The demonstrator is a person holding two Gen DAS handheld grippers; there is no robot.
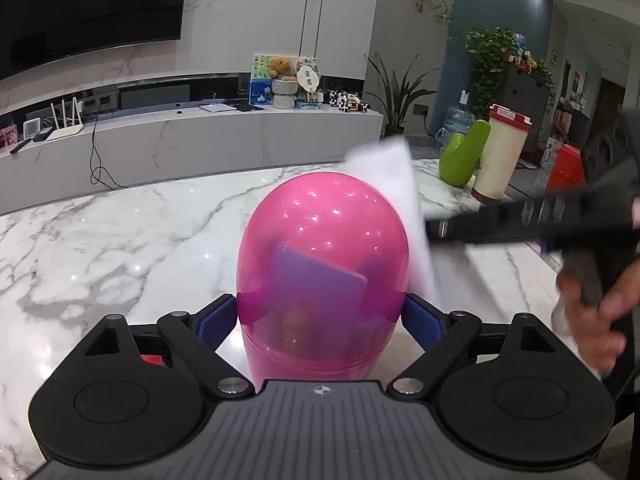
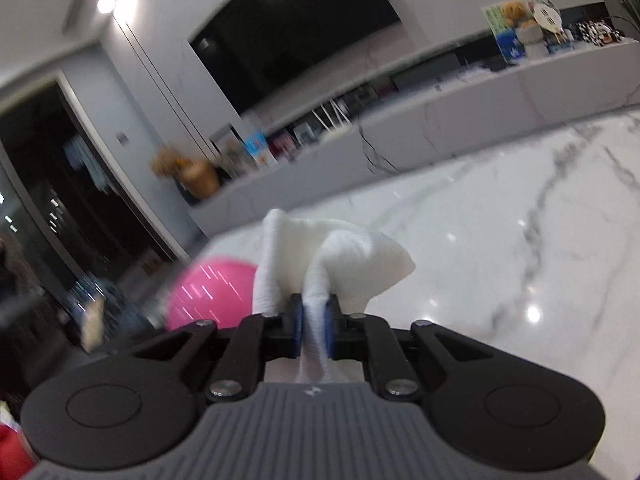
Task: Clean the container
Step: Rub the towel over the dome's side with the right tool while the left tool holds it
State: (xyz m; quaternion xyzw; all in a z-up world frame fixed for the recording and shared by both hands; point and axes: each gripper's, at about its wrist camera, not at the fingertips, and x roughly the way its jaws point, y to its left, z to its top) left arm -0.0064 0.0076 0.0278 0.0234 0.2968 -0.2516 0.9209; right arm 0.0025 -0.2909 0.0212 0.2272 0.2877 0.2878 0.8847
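Cloth (image 2: 340, 252) pinched in right tool (image 2: 313, 330) shows only there.

**Blurred, hidden and cut off**

In the left wrist view the right gripper (image 1: 436, 229) and the hand (image 1: 592, 312) behind it are smeared, and the white cloth (image 1: 394, 184) runs behind the pink container (image 1: 322, 256), whose base is hidden. Whether the left gripper's pads (image 1: 218, 318) touch it cannot be told. The right wrist view is streaked at left.
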